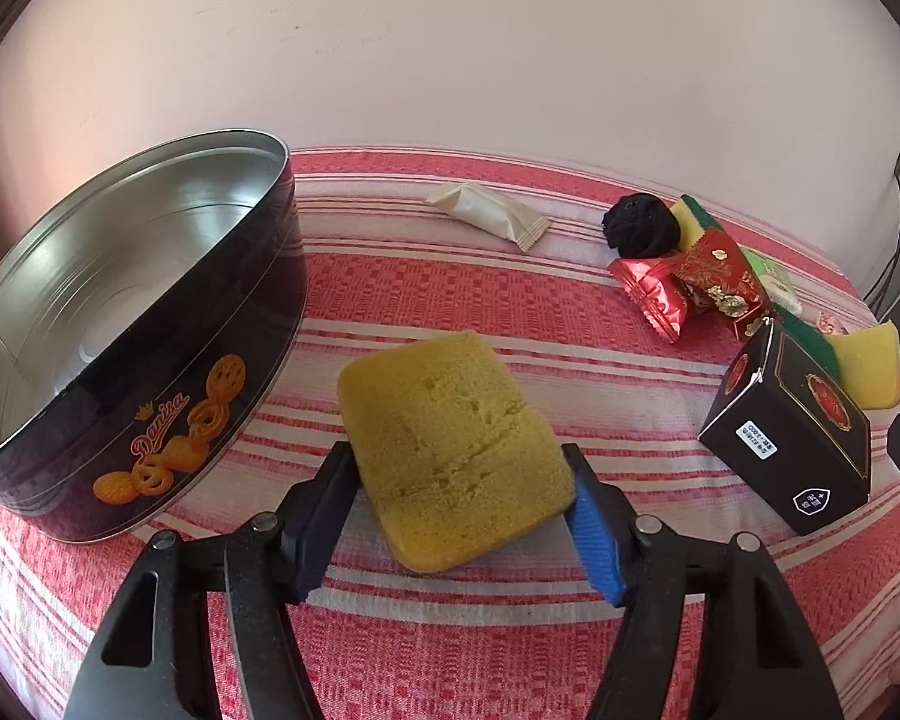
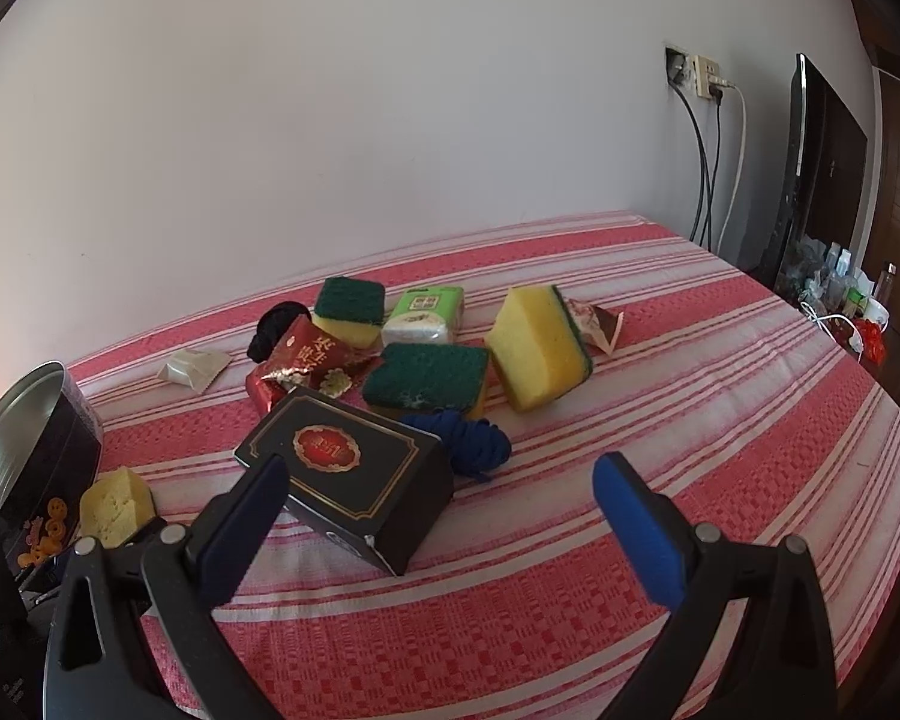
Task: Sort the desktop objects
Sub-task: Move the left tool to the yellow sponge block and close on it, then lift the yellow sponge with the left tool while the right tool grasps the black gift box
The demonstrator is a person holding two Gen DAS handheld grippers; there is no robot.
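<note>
My left tongs (image 1: 459, 516) clamped on yellow sponge (image 1: 450, 450), just beside the empty cookie tin (image 1: 150, 324) on the desk (image 1: 450, 630). Only the right view shows my right tongs (image 2: 438, 525) apart, black box (image 2: 354, 480) between them untouched, blue rope (image 2: 468, 441) behind.

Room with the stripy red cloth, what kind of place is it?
Probably a room in someone's home. A table wears a red striped cloth, a wall socket has cables plugged in, and household bits like a cookie tin and sponges lie about.
</note>
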